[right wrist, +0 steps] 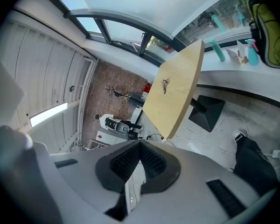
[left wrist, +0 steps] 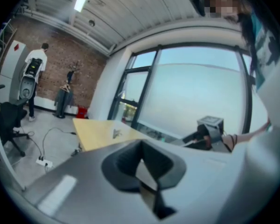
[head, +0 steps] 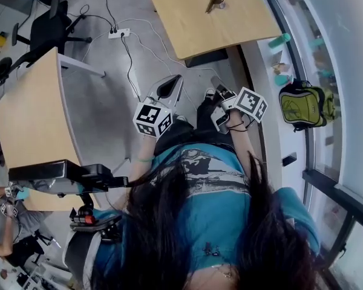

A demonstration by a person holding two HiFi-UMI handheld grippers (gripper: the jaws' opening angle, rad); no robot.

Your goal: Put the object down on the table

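Note:
A small dark clip-like object (head: 215, 2) lies on the far wooden table (head: 230, 23). It also shows as a speck on that table in the left gripper view (left wrist: 116, 133) and the right gripper view (right wrist: 166, 84). I hold both grippers close to my body, well short of the table. My left gripper (head: 171, 84) is shut with nothing in it, its dark pads meeting in a V (left wrist: 141, 146). Beside it, my right gripper (head: 218, 84) is shut and empty too (right wrist: 140, 146). Both point toward the table.
A second wooden table (head: 30, 113) stands at the left with a black office chair (head: 48, 29) behind it. Cables and a power strip (head: 119, 33) lie on the floor. A green backpack (head: 302, 104) and bottles (head: 279, 40) sit along the window sill. A person (left wrist: 36, 64) stands far off.

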